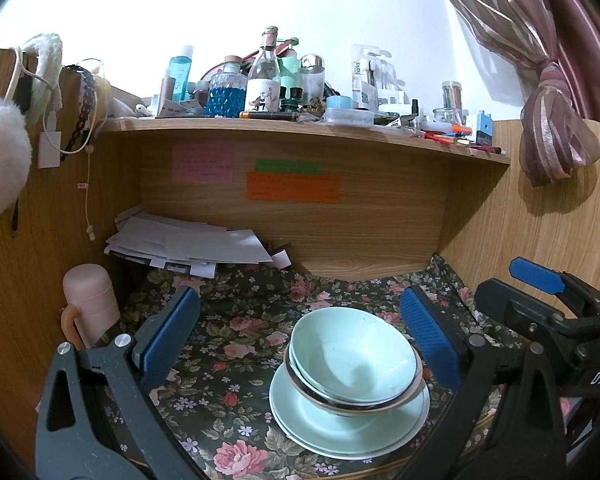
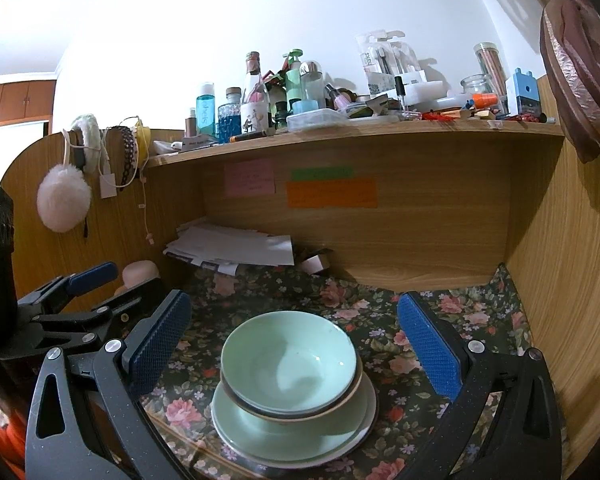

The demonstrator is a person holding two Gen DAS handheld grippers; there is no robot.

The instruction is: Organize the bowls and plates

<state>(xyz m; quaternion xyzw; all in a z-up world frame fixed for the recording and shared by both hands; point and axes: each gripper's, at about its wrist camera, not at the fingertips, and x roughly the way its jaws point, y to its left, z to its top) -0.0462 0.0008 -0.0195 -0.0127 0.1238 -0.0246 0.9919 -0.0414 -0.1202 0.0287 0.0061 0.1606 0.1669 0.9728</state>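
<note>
Left wrist view: left gripper (image 1: 296,340) hovering with jaws wide apart, gripping nothing. Green bowls (image 1: 354,356) sitting nested on stacked plates (image 1: 340,436), on the floral cloth (image 1: 228,340).

Right wrist view: right gripper (image 2: 294,344) hanging likewise spread, empty, above the same stack; left gripper showing at left edge.

Bare floral cloth (image 2: 440,312) around dish stack (image 2: 292,392)
</note>
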